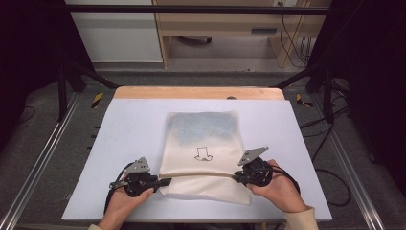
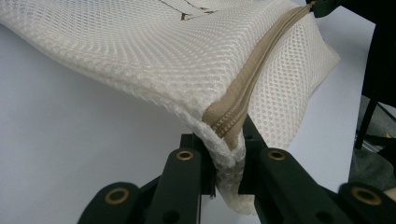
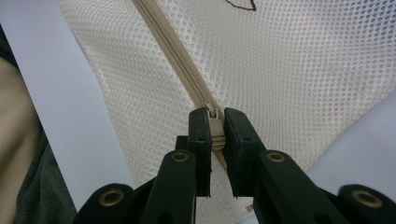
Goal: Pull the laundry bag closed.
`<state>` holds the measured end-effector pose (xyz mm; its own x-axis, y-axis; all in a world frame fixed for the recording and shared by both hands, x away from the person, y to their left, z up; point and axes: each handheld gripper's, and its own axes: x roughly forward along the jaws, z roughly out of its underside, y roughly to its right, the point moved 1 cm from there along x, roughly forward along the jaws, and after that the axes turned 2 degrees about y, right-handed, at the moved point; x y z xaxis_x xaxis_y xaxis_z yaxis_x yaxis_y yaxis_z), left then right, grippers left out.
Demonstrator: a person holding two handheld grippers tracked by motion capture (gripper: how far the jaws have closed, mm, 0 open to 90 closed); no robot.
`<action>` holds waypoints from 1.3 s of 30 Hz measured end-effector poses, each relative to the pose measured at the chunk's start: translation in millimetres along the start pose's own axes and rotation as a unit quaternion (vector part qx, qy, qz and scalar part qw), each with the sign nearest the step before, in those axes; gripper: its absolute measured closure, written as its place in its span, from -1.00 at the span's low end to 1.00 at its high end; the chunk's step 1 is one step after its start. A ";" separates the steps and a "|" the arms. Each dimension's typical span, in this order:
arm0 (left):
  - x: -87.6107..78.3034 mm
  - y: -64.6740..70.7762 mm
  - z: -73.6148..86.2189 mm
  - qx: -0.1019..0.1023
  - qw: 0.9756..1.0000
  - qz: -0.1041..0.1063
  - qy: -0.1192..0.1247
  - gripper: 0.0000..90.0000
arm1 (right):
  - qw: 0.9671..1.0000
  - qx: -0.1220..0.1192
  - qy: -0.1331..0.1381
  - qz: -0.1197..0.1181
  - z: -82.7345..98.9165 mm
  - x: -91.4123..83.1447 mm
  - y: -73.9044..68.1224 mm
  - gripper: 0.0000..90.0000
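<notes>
We note a cream mesh laundry bag (image 1: 203,148) lying flat on the pale table (image 1: 124,129), its zipped edge turned toward the person, near the front of the table. A tan zipper (image 2: 254,74) runs along that near edge, from one hand-held gripper to the other.

Left hand-held gripper (image 1: 165,182): jaws closed nearly all the way, pinching the corner of the bag where the zipper tape ends. In the left gripper view the mesh corner is squeezed between the two black jaws and lifted slightly off the table. We judge this grip to be an anchor: it keeps the fabric taut so the zipper track stays straight and does not bunch.

Right hand-held gripper (image 1: 238,178): jaws narrowed to a small gap, clamped on the zipper slider (image 3: 215,128) at the opposite end of the track. In the right gripper view the slider sits squarely between the jaw tips, with closed teeth running away ahead of it.

Our reading: the two grips oppose each other along the zipper line, one holding, one ready to pull. The teeth ahead of the slider look meshed, so we judge the zipper is shut and the opening pull is not yet begun. A small line drawing (image 1: 203,154) is printed on the bag's top face. The contents show as a grey-blue shade through the mesh; we cannot tell what they are.
</notes>
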<state>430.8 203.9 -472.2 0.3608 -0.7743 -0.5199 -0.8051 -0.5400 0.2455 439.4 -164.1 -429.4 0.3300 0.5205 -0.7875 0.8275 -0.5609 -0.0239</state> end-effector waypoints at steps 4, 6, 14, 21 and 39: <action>0.5 0.3 0.4 -0.001 1.000 0.001 -0.001 0.83 | 1.000 0.001 0.000 -0.002 1.6 -1.0 0.4 0.82; 0.1 0.3 0.2 -0.001 1.000 0.002 -0.001 0.83 | 1.000 0.001 -0.001 0.000 2.7 -1.2 0.7 0.82; -0.6 0.7 -0.6 0.002 1.000 0.000 0.001 0.83 | 1.000 0.007 -0.003 -0.002 5.7 -1.3 1.4 0.82; -1.3 0.6 -0.8 0.002 1.000 -0.001 0.002 0.83 | 1.000 0.011 -0.005 -0.001 9.6 -4.0 3.3 0.82; -2.1 0.6 -1.2 0.003 1.000 -0.001 0.003 0.83 | 1.000 0.026 -0.010 0.000 21.0 -6.2 7.7 0.82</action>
<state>430.1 204.8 -470.0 0.3649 -0.7750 -0.5160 -0.8068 -0.5398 0.2402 434.2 -185.2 -437.6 0.3202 0.5081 -0.7995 0.8030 -0.5934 -0.0555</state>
